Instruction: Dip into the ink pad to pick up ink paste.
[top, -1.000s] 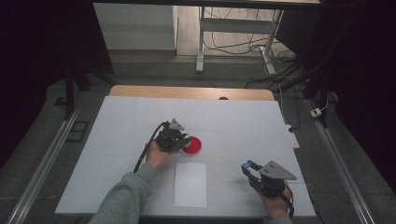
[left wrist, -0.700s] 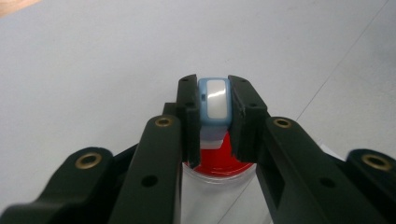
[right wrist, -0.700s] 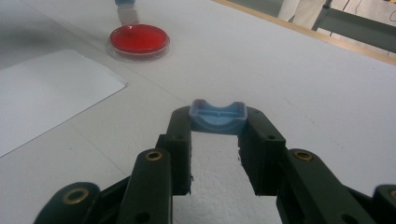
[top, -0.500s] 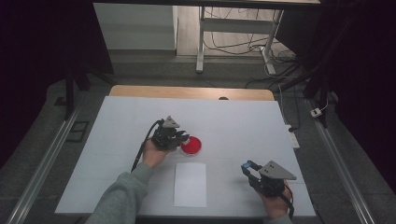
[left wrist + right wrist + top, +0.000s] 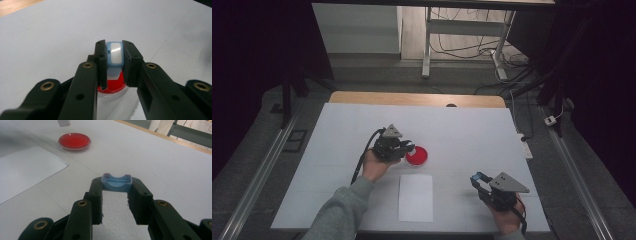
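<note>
A round red dish (image 5: 418, 156) sits mid-table on the white tabletop (image 5: 462, 130). My left gripper (image 5: 408, 147) hovers at the dish's left rim, shut on a small blue-and-white block (image 5: 114, 53). In the left gripper view the red dish (image 5: 112, 88) lies right under the jaws of the left gripper (image 5: 114, 46). Near the front right, my right gripper (image 5: 476, 178) is shut on a small light-blue curved piece (image 5: 116, 182), held just above the table. The right gripper view shows the right gripper (image 5: 116, 181) pointing toward the red dish (image 5: 74, 141).
A white sheet of paper (image 5: 415, 197) lies flat in front of the dish, and its corner (image 5: 25, 170) shows in the right gripper view. A wooden strip (image 5: 412, 98) runs along the table's far edge. Beyond it stand a table frame and cables on the floor.
The left gripper has shifted only slightly beside the red dish, still with the block in it. The right gripper has stayed in place.
</note>
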Motion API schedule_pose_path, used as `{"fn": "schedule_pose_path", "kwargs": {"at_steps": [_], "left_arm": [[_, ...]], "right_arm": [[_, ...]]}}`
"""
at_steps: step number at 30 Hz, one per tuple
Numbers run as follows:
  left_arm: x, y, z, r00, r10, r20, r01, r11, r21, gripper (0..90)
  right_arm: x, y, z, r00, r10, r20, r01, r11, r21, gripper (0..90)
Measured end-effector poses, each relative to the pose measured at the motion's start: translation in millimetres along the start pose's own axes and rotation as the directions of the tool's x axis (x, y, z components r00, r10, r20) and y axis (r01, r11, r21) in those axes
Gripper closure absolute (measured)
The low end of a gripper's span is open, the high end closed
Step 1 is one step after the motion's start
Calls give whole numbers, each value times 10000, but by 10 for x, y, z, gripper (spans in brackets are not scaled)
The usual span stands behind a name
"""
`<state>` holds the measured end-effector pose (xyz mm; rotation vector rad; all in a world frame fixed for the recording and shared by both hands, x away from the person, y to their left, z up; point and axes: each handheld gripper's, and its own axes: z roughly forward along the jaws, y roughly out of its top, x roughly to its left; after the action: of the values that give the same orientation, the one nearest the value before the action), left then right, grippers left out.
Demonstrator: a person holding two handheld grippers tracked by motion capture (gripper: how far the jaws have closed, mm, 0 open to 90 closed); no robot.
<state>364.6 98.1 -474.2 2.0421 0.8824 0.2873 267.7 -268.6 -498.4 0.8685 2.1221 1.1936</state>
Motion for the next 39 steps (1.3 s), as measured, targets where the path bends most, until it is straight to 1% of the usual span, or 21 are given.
{"fn": "schedule_pose_path", "kwargs": {"at_steps": [16, 25, 32, 39], "left_arm": [[-80, -15, -166, 9987, 76, 506, -61, 9995, -310, 759], [-113, -24, -250, 9977, 125, 669, -93, 9988, -476, 759], [-169, -50, -345, 9958, 307, 857, -258, 9980, -581, 759], [-239, -92, -460, 9924, 495, 1127, -416, 9966, -717, 758]], "right_arm": [[-7, 2, -6, 10000, -4, 27, 4, 10000, 7, 650], [-5, 0, -3, 10000, 13, 28, -13, 10000, 21, 650], [-8, -2, -1, 10000, 18, 16, -18, 10000, 10, 650], [-8, -4, -2, 10000, 13, 30, -13, 10000, 22, 650]]}}
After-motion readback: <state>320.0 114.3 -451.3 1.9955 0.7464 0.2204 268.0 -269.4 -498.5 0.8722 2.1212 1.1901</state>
